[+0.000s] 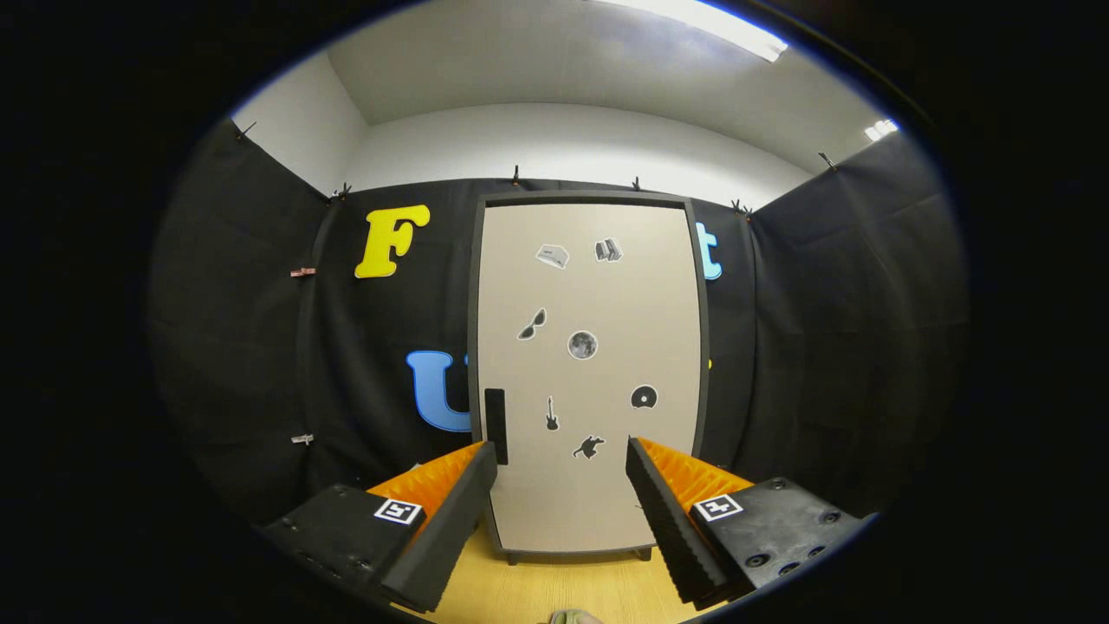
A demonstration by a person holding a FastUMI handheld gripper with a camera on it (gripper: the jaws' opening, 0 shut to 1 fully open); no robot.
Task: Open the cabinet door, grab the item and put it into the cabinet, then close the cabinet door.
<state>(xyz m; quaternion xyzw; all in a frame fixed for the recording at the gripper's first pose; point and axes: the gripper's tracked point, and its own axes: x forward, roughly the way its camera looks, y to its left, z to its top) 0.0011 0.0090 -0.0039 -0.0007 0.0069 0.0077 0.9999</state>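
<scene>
A tall cabinet with a dark frame and a beige door stands upright on the wooden table, straight ahead beyond my fingers. The door is closed and carries several small stickers. A dark vertical handle sits low on the door's left edge, just above my left fingertip. My gripper is open, with nothing between its fingers, and the door's lower part shows through the gap. A sliver of a greenish item peeks up on the table below the fingers; most of it is hidden.
Black cloth walls close in on the left, right and behind the cabinet. A white wall and ceiling light show above. The cabinet rests on short feet near the table's back.
</scene>
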